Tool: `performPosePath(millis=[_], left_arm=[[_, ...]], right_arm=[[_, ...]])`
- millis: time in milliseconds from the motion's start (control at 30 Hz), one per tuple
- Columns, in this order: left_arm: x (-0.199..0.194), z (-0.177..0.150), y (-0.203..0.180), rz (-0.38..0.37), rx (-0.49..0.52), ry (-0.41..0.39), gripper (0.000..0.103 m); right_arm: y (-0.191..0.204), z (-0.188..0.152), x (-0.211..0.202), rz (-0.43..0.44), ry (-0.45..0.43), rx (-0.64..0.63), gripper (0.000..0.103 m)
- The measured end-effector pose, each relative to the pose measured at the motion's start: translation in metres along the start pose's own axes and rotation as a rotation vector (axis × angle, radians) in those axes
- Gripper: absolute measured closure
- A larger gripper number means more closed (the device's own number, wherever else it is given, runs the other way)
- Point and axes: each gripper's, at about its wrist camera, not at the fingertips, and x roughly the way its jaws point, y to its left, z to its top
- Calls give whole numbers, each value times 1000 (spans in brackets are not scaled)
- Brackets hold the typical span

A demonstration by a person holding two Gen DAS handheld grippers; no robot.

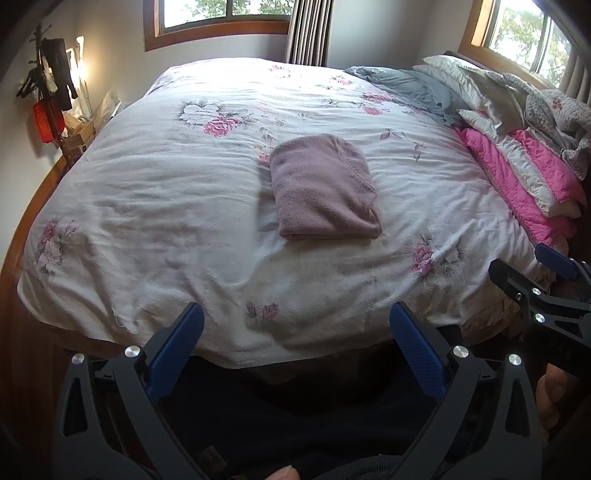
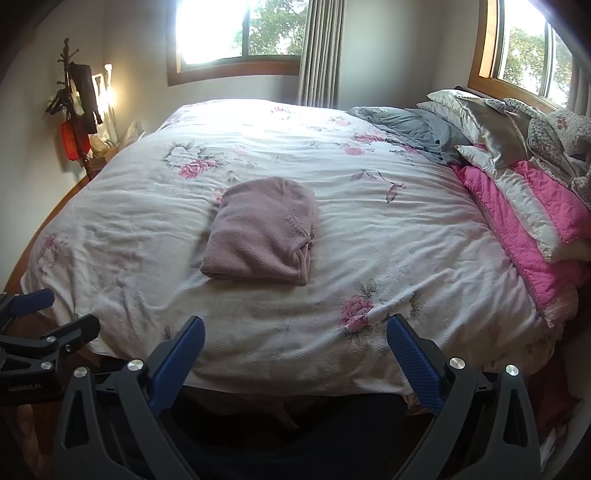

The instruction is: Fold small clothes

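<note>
At the far left, beside the bed's left edge, stands a coat rack (image 1: 48,92) w/ dark clothes and a red thing hanging on it, next to a lit lamp (image 1: 79,62) by the wall. A small wooden nightstand (image 1: 79,138) is just under it, touching the bed's far-left corner.

The bed (image 1: 166,206) is covered w/ a white floral duvet, pink flowers printed on it. The left tongs (image 1: 295,332) hang over the near edge of the bed, blue pads wide apart, nothing between them. In the right wrist view the left tongs (image 2: 40,314) show at the left border, near the bed's near-left corner, also spread open and empty.

The folded garment (image 1: 323,188), mauve knit, lies about in the middle of the bed, a bit toward the near edge. It is a neat rectangle, flat on the duvet, well apart from both tongs.

The right tongs (image 2: 295,343) are at the near edge too, pads wide apart, holding nothing. In the left wrist view they (image 1: 543,266) appear at the right border, near the bed's near-right corner.

Along the right edge of the bed lies a pink quilt (image 1: 517,184), w/ grey and white pillows (image 1: 480,92) piled above it, and a grey-blue blanket (image 1: 417,88) at the far-right corner. Two windows (image 2: 240,29) are behind the bed.
</note>
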Motion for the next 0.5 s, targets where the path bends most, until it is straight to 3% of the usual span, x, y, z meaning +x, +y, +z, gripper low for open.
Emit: performPosePath(millis=[500], left_arm=[[7,5,-1,1,9,13,3]], right_arm=[[-2,0,6,7,8,6,4]])
